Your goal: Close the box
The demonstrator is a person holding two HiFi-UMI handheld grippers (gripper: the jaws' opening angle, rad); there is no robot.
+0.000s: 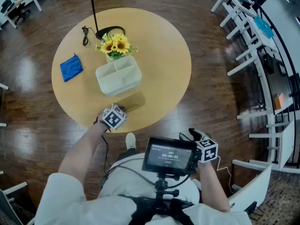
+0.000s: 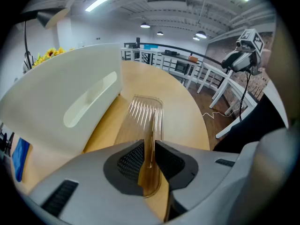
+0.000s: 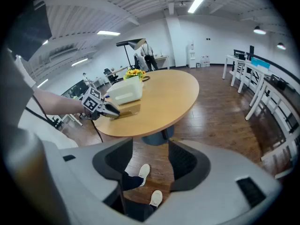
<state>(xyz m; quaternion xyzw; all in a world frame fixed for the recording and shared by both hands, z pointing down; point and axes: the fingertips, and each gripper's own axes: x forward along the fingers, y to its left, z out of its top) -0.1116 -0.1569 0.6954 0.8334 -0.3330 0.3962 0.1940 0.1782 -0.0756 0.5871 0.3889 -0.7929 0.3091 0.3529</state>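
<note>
2 left fingers (image 2: 128,162) on lid (image 2: 146,112)

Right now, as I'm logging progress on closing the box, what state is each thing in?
Box: open, lid off.
Clear lid: beside the box, clamped in the left gripper.
Left gripper: shut on the clear lid.
Right gripper: open, empty, away from the table.
Blue cloth: lying loose on the table.
Sunflowers: upright behind the box.
</note>
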